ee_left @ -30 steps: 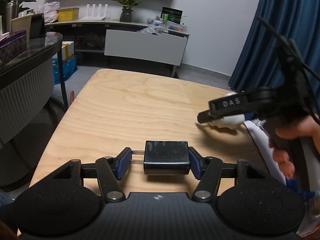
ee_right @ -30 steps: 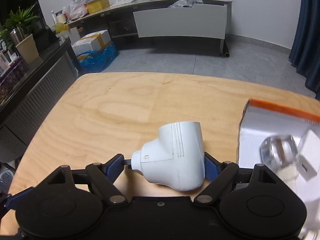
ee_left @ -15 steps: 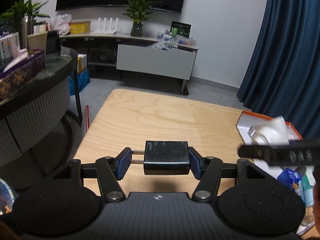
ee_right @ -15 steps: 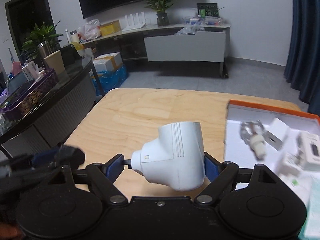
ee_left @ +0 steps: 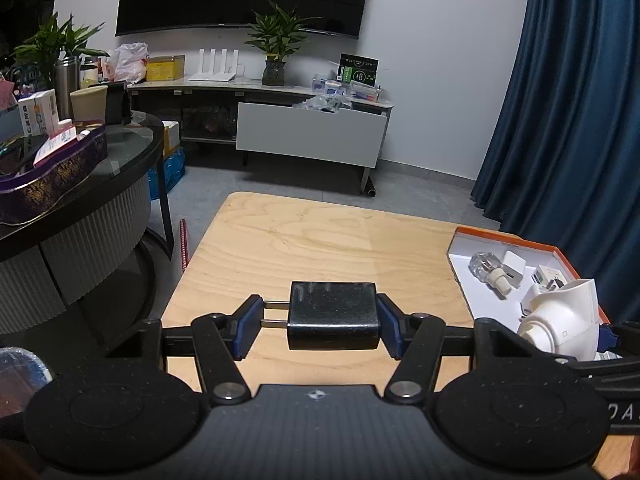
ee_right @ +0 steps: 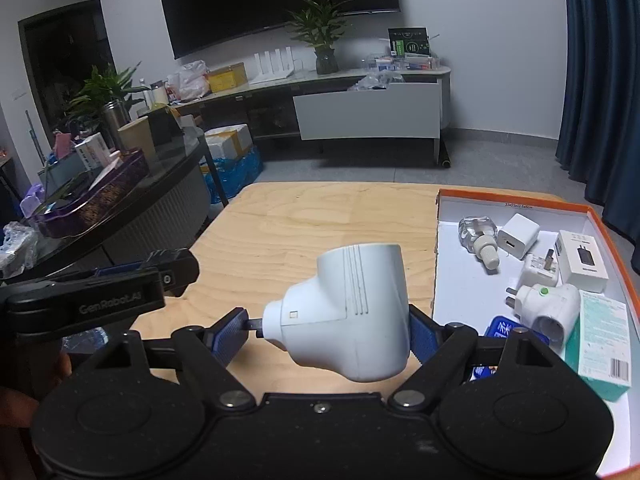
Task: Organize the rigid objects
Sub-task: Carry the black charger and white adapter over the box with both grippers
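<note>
— Wooden surface (ee_right: 320, 220) fills the middle of both views, living room behind. What's held?

— Two things, one per gripper. The left gripper (ee_left: 320, 324) has its fingers clamped on a black charger (ee_left: 333, 316), prongs against the left pad, at centre frame above the wood. The right gripper (ee_right: 328, 328) has its fingers clamped on a white plug adapter (ee_right: 352, 312), also off the surface.

— Where should they go?

— Likely the orange-rimmed box (ee_right: 516, 199) at the right of the frame. I count roughly eight items inside: a clear bottle (ee_right: 478, 236), a white cube charger (ee_right: 518, 235), a white plug (ee_right: 538, 270), a boxed charger (ee_right: 582, 256), a second adapter (ee_right: 550, 306), a teal carton (ee_right: 604, 344), something blue, partly hidden.

— Advice?

— Carry each over a bare white patch near the box's left wall, lower until it rests, then part the fingers; go one at a time so the grippers don't collide.
</note>
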Tool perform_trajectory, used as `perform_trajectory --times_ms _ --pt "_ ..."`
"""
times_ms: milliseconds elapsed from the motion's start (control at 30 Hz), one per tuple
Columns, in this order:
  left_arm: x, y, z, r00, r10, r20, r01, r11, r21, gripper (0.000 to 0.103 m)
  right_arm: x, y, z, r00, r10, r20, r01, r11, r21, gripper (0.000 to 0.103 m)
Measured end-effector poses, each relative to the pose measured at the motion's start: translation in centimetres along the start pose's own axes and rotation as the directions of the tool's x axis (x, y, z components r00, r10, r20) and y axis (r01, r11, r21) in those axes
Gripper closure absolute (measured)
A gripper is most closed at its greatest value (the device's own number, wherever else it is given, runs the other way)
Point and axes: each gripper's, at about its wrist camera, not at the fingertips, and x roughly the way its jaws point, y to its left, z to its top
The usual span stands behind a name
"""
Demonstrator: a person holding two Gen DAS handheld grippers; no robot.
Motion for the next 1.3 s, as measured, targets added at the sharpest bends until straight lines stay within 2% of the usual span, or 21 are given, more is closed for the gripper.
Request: perform_trajectory --times_ms 633,1300 --pt "-1.9 -2.8 -1.2 0.999 -0.048 -0.007 0.048 0.998 0.041 0.042 -4.7 -2.6 -2.5 0.997 -0.062 0.046 0.060 0.997 0.041 0.005" --pt "-2.1 -5.6 -2.0 0.994 -0.103 -0.024 0.105 0.990 0.097 0.042 -6.6 -4.9 -3.3 0.991 -0.108 0.075 0.101 0.990 0.094 0.005"
